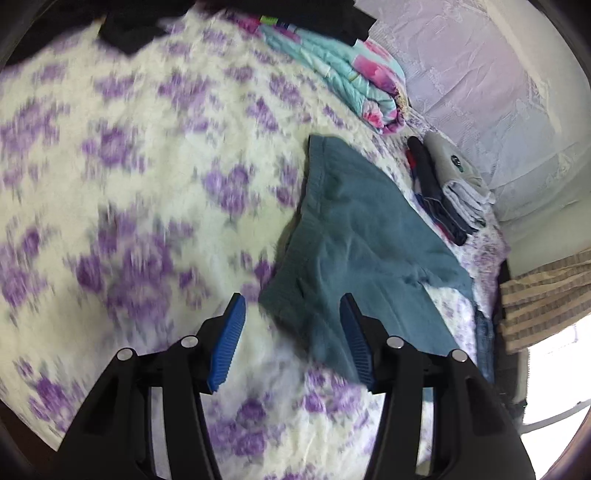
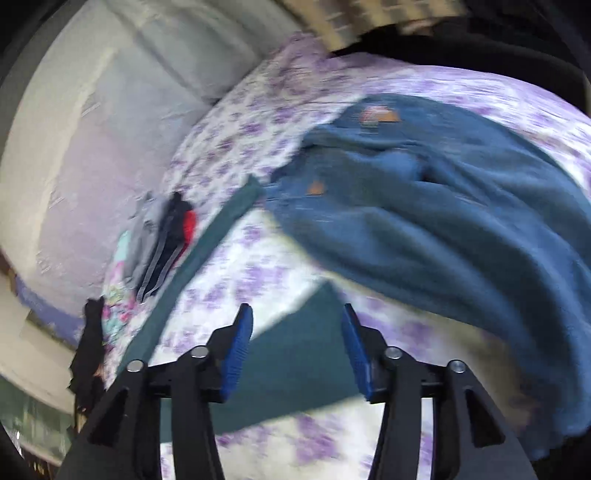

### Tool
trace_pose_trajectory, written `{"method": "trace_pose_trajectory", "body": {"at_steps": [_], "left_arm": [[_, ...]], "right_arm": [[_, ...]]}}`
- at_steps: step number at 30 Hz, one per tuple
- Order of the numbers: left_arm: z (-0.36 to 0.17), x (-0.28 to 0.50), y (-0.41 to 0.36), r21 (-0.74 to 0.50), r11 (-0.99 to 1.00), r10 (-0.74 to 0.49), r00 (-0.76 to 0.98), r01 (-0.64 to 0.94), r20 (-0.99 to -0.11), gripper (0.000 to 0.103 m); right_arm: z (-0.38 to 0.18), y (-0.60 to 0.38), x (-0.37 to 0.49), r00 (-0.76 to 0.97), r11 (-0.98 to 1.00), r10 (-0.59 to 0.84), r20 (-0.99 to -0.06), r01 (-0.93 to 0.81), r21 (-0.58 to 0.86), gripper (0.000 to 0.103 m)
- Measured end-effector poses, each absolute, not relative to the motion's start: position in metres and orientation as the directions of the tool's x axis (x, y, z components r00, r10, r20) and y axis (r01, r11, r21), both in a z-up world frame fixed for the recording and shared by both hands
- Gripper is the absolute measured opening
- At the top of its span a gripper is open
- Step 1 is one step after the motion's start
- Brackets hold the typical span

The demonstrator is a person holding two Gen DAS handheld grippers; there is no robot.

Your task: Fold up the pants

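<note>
Teal-green pants lie partly folded on the purple-flowered bedspread, waistband toward the far end. My left gripper hovers over their near corner. Its blue pads stand well apart with nothing pressed between them. In the right wrist view the same teal pants spread flat under my right gripper, and a narrow teal strip runs up to the left. This gripper is open too, its pads clear of the cloth. Both views are motion-blurred.
Blue jeans lie crumpled on the right of the bed. A small stack of folded dark and grey clothes sits beside the white lace pillow. A pink-and-turquoise quilt and black garments are at the far end.
</note>
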State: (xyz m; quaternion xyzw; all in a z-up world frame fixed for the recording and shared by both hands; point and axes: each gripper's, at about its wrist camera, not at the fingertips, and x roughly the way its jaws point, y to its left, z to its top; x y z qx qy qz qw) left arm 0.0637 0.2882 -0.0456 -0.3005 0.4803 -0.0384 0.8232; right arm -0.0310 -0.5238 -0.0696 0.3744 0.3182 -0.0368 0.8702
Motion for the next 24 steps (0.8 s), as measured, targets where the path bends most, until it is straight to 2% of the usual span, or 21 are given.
{"method": "trace_pose_trajectory", "body": {"at_steps": [5,7,10,14,16,20,21,22,24], "left_arm": [[-0.002,0.118,0.268,-0.406,0.905,-0.252,0.605,-0.129,-0.755,0.053],[0.005,0.149,0.262,-0.378,0.920,-0.246,0.603,-0.100,-0.759,0.059],[-0.005,0.198,0.266,-0.323,0.937,-0.192,0.577,-0.133,-0.794,0.059],[-0.040,0.246,0.278,-0.369,0.917,-0.256,0.486,-0.152,-0.836,0.058],[-0.054,0.259,0.277,-0.351,0.923,-0.244,0.464,-0.158,-0.851,0.054],[-0.074,0.273,0.276,-0.407,0.906,-0.312,0.462,-0.118,-0.830,0.048],[-0.074,0.274,0.273,-0.415,0.904,-0.325,0.473,-0.097,-0.819,0.042],[-0.075,0.273,0.269,-0.431,0.900,-0.352,0.480,-0.060,-0.803,0.029],[-0.076,0.274,0.263,-0.466,0.885,-0.406,0.479,-0.009,-0.779,0.023]], "right_arm": [[-0.047,-0.504,0.038,0.805,0.755,0.243,-0.541,0.193,0.627,0.060],[-0.044,-0.499,0.067,0.792,0.758,0.277,-0.545,0.168,0.630,0.060],[-0.043,-0.494,0.098,0.771,0.749,0.315,-0.554,0.156,0.644,0.062],[-0.045,-0.494,0.129,0.753,0.759,0.315,-0.578,0.165,0.629,0.065],[-0.045,-0.498,0.145,0.749,0.761,0.314,-0.584,0.169,0.626,0.065],[-0.051,-0.510,0.174,0.744,0.748,0.332,-0.580,0.168,0.643,0.066],[-0.052,-0.512,0.183,0.742,0.746,0.339,-0.578,0.162,0.645,0.066],[-0.053,-0.514,0.192,0.739,0.747,0.346,-0.578,0.156,0.646,0.067],[-0.056,-0.518,0.215,0.729,0.747,0.362,-0.581,0.147,0.649,0.068]]}}
